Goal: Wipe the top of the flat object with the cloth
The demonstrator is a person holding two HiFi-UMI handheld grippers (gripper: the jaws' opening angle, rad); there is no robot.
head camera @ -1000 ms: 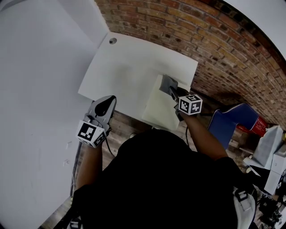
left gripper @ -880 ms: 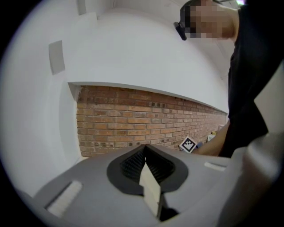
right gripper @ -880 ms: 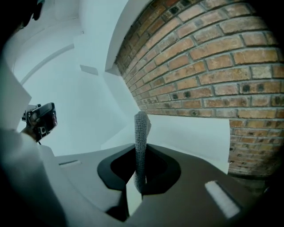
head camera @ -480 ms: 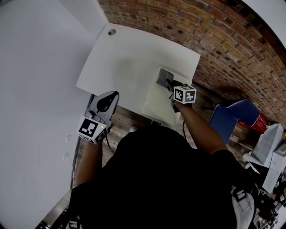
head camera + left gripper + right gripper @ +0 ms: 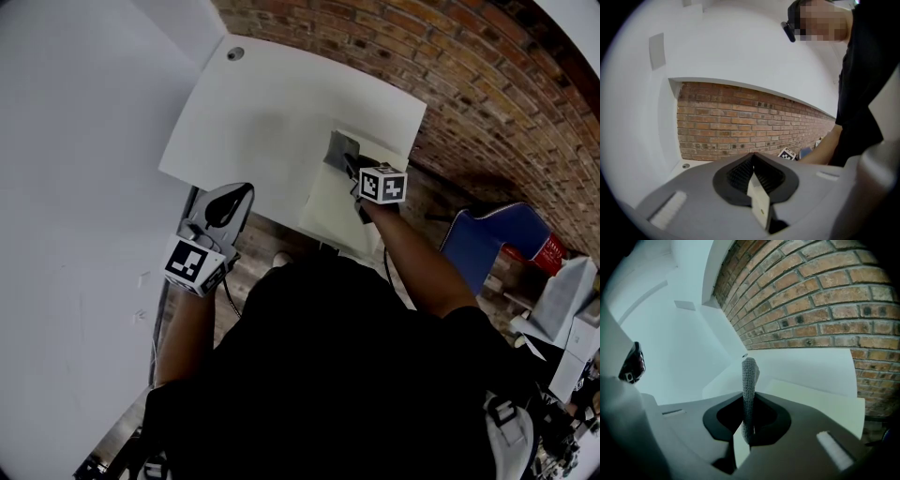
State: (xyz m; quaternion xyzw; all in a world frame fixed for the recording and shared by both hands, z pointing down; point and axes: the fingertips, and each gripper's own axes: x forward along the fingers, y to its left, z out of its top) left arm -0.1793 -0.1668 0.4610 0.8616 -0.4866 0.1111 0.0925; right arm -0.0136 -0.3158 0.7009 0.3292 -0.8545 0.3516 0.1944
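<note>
Office or lab workspace, can't narrow it further. White desk (image 5: 262,112) with a cable grommet hole (image 5: 234,54), set against an exposed brick wall (image 5: 487,84). White partition (image 5: 75,141) at left, wood-plank floor (image 5: 258,255), blue chair (image 5: 487,251) and stacked white boxes (image 5: 574,319) at right.

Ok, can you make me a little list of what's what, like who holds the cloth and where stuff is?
Right tongs: shut on the grey cloth
Cloth spot: over the far end of the flat board
Flat board: pale, lying at the near right edge of the white table
Left tongs: shut, nothing in them, by the table's near edge
Behind: brick wall
</note>
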